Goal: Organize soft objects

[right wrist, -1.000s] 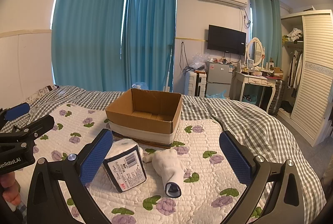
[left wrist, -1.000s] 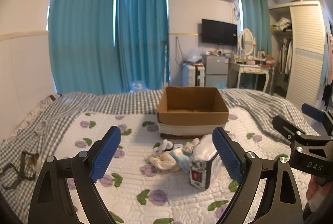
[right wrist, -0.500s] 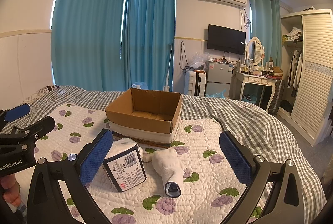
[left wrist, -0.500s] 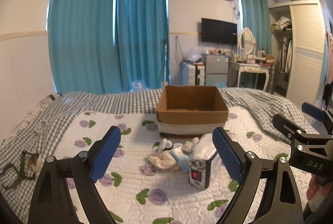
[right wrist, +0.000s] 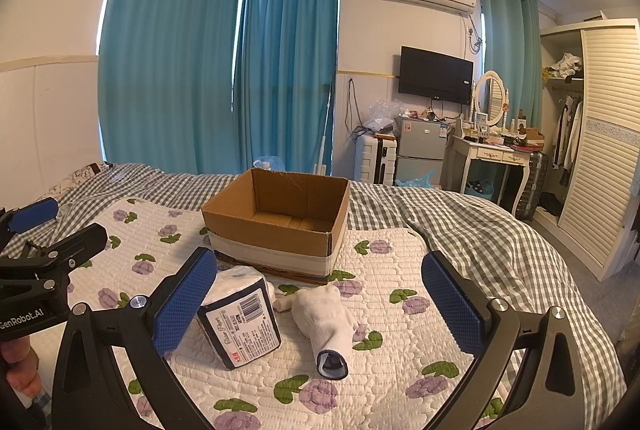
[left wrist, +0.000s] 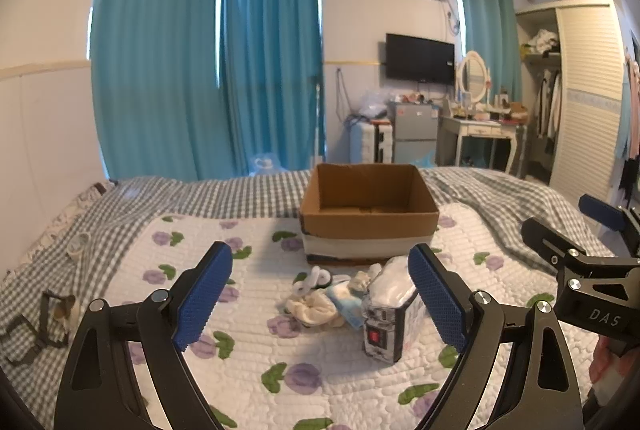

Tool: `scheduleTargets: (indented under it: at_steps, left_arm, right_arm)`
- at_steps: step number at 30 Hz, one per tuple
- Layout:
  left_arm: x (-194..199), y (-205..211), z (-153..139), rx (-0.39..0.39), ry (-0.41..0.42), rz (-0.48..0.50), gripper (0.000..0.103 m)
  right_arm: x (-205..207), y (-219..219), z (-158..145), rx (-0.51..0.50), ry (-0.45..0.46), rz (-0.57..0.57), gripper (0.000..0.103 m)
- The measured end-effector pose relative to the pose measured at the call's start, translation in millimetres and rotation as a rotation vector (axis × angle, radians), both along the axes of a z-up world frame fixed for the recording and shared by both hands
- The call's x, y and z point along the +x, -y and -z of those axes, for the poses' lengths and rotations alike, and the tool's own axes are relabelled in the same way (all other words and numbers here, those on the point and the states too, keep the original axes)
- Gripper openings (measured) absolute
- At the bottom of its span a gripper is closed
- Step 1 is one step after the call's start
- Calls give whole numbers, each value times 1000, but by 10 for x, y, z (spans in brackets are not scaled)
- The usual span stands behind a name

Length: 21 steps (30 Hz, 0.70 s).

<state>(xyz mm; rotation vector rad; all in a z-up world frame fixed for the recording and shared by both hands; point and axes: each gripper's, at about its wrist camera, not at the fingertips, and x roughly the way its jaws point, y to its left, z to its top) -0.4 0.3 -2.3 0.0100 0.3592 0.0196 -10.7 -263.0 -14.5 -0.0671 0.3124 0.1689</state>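
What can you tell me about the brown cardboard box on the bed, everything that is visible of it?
The brown cardboard box is rectangular, open at the top, with no flaps showing. A pale band, perhaps tape, wraps its lower walls, and a dark strip runs along the bottom edge. As far as the views reach, its inside looks empty, with only the bare floor showing. It stands upright on the white quilt with purple flowers, near the checked blanket. The soft things lie in front of it; neither gripper touches it.
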Motion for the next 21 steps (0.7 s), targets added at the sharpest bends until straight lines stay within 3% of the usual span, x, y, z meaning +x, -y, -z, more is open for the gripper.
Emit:
scheduleTargets:
  at_steps: [21]
  left_arm:
    - [1, 90, 24, 4, 1, 9, 91]
  right_arm:
    - [-8, 2, -28, 0, -1, 3, 103]
